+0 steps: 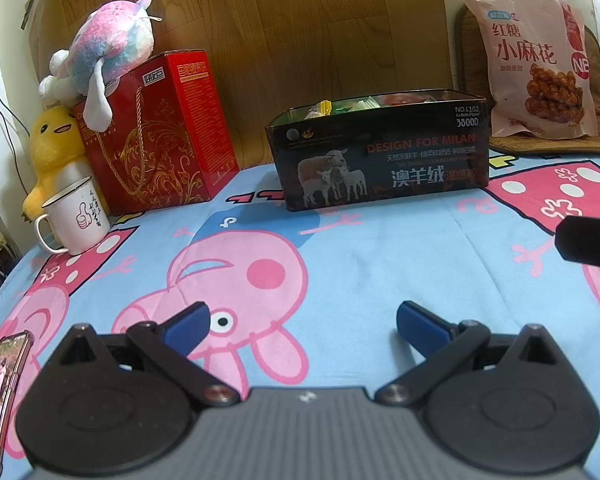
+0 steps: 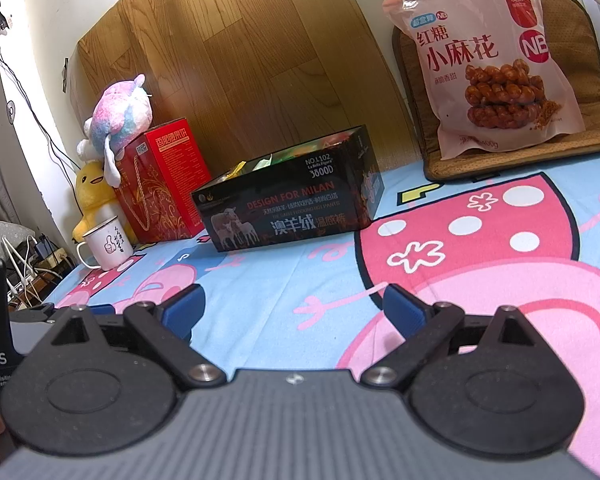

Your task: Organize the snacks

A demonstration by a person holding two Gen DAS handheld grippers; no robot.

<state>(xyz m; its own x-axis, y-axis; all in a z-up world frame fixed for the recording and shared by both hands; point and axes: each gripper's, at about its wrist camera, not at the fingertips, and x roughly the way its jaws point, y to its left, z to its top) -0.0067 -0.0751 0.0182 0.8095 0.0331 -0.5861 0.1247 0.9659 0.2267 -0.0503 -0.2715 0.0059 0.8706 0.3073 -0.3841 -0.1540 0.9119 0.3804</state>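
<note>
- Nearest the lens in the left wrist view, the left gripper (image 1: 302,322) hangs just above a cartoon-pig sheet (image 1: 340,260), its blue-padded fingers spread wide apart with nothing between them.
- Likewise the right gripper (image 2: 293,308) hovers low over the same sheet (image 2: 300,272), fingers apart and empty.
- Further back stands the snack box (image 1: 380,160), a dark open-topped box printed with sheep; wrapped snacks (image 1: 340,106) in green, yellow and red show above its rim.
- Right of the box, well apart from it, a pink snack bag (image 1: 536,60) picturing fried dough twists leans upright on a woven brown cushion (image 1: 548,144).
- Left of the box stands a red gift box (image 1: 160,132) with a gold cord handle; a pastel plush toy (image 1: 108,48) lies on top of it.
- Beside the red box sits a yellow plush duck (image 1: 54,148), with a white enamel mug (image 1: 78,218) just in front.
- At the left edge a phone (image 1: 2,396) lies on the sheet, its screen lit.
- Behind everything a wood-grain board (image 1: 300,20) leans against the wall.
</note>
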